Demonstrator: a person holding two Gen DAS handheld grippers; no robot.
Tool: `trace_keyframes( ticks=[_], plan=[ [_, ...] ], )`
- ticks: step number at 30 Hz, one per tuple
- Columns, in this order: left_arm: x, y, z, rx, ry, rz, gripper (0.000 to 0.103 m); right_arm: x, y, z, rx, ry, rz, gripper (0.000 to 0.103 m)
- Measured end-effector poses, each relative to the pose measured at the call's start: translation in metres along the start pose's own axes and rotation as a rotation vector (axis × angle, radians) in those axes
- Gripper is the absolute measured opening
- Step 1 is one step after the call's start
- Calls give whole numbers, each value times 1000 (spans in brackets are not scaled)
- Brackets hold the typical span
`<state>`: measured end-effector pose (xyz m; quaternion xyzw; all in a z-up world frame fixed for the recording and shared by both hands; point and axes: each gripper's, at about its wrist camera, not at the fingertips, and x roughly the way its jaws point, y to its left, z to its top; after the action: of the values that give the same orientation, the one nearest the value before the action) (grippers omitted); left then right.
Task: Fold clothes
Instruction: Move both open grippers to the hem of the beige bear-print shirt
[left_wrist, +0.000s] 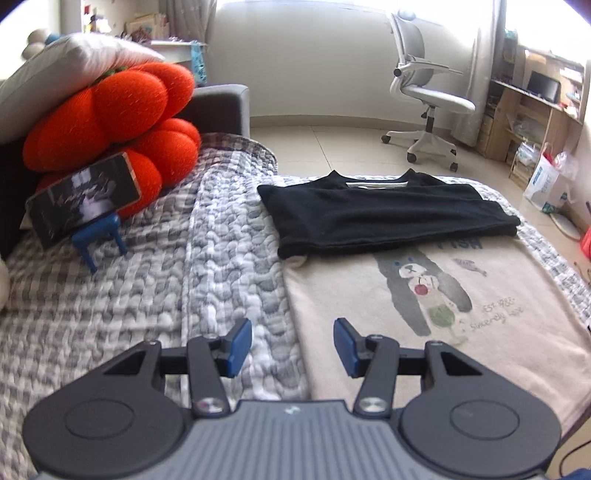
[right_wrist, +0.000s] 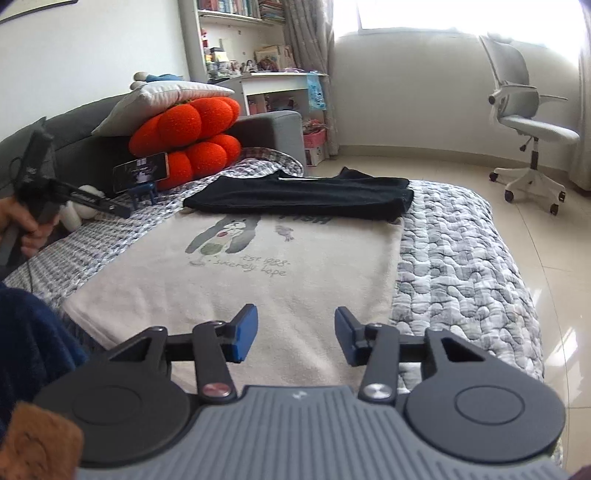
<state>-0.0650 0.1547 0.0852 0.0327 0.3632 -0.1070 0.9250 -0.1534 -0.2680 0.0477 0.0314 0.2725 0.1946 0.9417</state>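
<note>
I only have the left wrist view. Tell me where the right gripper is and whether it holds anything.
Observer: The right gripper is open and empty, over the near part of the cream shirt.
Operator: Report the shirt's near edge. My gripper body hides it.
Observer: Its near left corner lies flat on the quilt.
Operator: Describe my left gripper from outside.
Observer: The left gripper is held in a hand at the left side of the bed, off the cream shirt.
</note>
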Motion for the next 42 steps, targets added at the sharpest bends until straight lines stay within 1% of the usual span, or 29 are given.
trace_keyframes(
  ticks=[2, 4, 5, 6, 8, 10, 11, 14, 17, 21, 23, 26, 28, 34, 37, 40, 42],
  plan=[
    [-8, 8, -9, -40, 0, -12, 42, 4, -4, -4, 24, 10, -17, 44],
    [-17, 17, -18, -93, -4, -27, 40, 7, -8, -9, 38, 26, -35, 43],
    [-22, 26, -20, -152, -17, -42, 38, 7, -9, -13, 35, 39, -44, 43],
    [-26, 32, -21, -192, -27, -61, 38, 8, -9, -17, 32, 53, -54, 41],
    [-30, 39, -24, -215, -38, -96, 38, 5, -12, -23, 35, 58, -50, 41],
    [-30, 37, -25, -191, -24, -62, 38, 1, -15, -26, 51, 55, -38, 41],
    [-29, 35, -28, -182, -13, -57, 37, 0, -17, -25, 62, 55, -37, 41],
    [-25, 27, -49, -192, 23, -112, 38, -3, -18, -25, 57, 71, -63, 41],
    [-19, 18, -72, -214, 67, -170, 37, -6, -17, -30, 42, 94, -69, 41],
    [-13, 15, -82, -237, 78, -206, 36, -10, -19, -33, 79, 106, -62, 41],
    [-9, 15, -85, -236, 84, -211, 33, -10, -19, -33, 96, 107, -64, 41],
    [-7, 18, -89, -254, 83, -226, 33, -9, -17, -32, 119, 110, -59, 48],
    [-7, 21, -90, -266, 83, -235, 33, -8, -15, -31, 131, 112, -55, 48],
    [-14, 15, -93, -271, 79, -225, 33, -9, -15, -33, 140, 102, -27, 48],
    [-18, 7, -97, -252, 70, -199, 33, -14, -19, -36, 157, 95, 5, 48],
    [-23, 3, -102, -269, 64, -198, 33, -20, -21, -37, 151, 104, 42, 47],
    [-26, 0, -105, -280, 61, -198, 33, -24, -20, -38, 130, 113, 58, 45]
  ],
)
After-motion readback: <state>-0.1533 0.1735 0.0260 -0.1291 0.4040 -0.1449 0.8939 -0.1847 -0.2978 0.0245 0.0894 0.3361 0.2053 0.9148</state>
